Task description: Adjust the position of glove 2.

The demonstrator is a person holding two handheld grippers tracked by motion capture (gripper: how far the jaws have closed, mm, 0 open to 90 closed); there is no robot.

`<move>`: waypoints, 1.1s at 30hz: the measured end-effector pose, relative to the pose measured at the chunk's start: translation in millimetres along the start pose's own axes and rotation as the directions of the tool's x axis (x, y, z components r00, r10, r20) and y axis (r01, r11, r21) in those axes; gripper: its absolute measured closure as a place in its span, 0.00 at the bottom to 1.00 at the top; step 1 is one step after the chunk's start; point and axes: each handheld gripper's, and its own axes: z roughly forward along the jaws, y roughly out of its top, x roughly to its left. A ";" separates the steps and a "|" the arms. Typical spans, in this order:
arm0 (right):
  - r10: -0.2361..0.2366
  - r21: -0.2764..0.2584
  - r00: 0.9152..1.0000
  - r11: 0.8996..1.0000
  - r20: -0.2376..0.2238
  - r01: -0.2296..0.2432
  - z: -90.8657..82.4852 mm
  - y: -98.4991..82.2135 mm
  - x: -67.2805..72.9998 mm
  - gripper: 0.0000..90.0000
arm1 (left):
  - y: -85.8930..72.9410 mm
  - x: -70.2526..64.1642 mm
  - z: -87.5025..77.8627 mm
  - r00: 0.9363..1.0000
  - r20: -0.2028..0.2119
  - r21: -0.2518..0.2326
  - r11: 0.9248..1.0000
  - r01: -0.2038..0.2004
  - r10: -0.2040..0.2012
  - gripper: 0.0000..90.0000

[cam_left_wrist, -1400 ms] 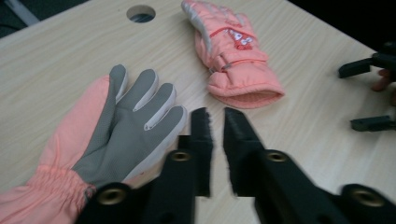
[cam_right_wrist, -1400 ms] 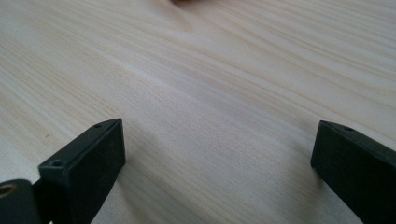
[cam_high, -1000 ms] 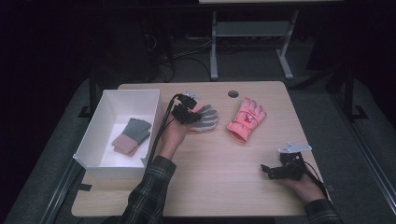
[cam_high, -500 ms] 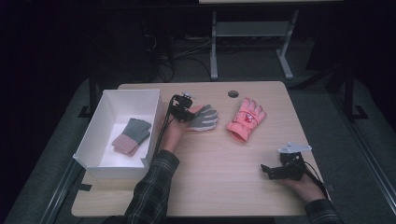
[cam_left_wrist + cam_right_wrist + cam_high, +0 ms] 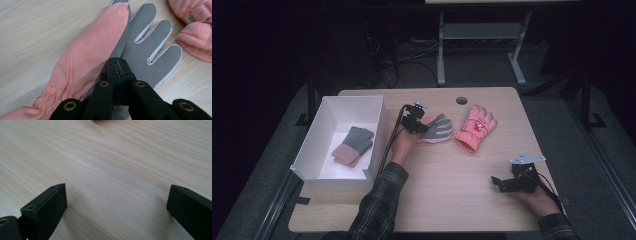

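Observation:
A pink glove with a grey textured palm lies palm up on the wooden table, just right of the white box. My left gripper is over its wrist end. In the left gripper view the jaws are pressed together on the grey palm, with the pink back folded up at the left. A second pink glove lies back up just to the right, also at the top right of the left gripper view. My right gripper rests at the front right, its jaws wide apart over bare wood.
A white open box stands at the table's left side and holds a grey and pink pair of knit gloves. A round cable hole sits near the far edge. A metal stand is on the floor beyond the table.
My left gripper has come down toward the table with the grey-palmed glove, which now lies flatter on the wood. The right gripper has kept still.

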 end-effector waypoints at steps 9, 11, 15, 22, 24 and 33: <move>0.000 0.000 1.000 1.000 -0.001 0.000 -0.1 0.0 0.1 0.03 | 8.1 0.0 -9.9 1.000 -0.014 -0.026 1.000 -0.016 0.016 1.00; -0.001 0.001 1.000 1.000 -0.001 0.001 -0.1 0.0 0.1 0.03 | 11.2 9.2 -15.3 1.000 -0.017 -0.042 0.999 0.010 -0.010 1.00; -0.001 0.000 1.000 1.000 -0.001 0.001 0.0 0.0 0.0 0.03 | 15.1 26.8 -22.6 0.997 -0.053 -0.062 0.997 0.046 -0.049 1.00; -0.002 0.000 1.000 1.000 -0.002 0.002 -0.1 0.0 0.1 0.03 | 9.2 37.4 -7.8 0.991 -0.114 0.005 0.997 0.074 -0.073 1.00; -0.001 0.000 1.000 1.000 -0.002 0.001 -0.1 0.0 0.1 0.03 | 6.2 35.1 -9.6 0.990 -0.118 0.001 0.997 0.074 -0.074 1.00; 0.000 0.000 1.000 1.000 -0.002 0.000 0.0 0.0 0.2 0.03 | -10.3 17.3 -24.4 0.995 -0.079 0.013 0.998 0.054 -0.053 1.00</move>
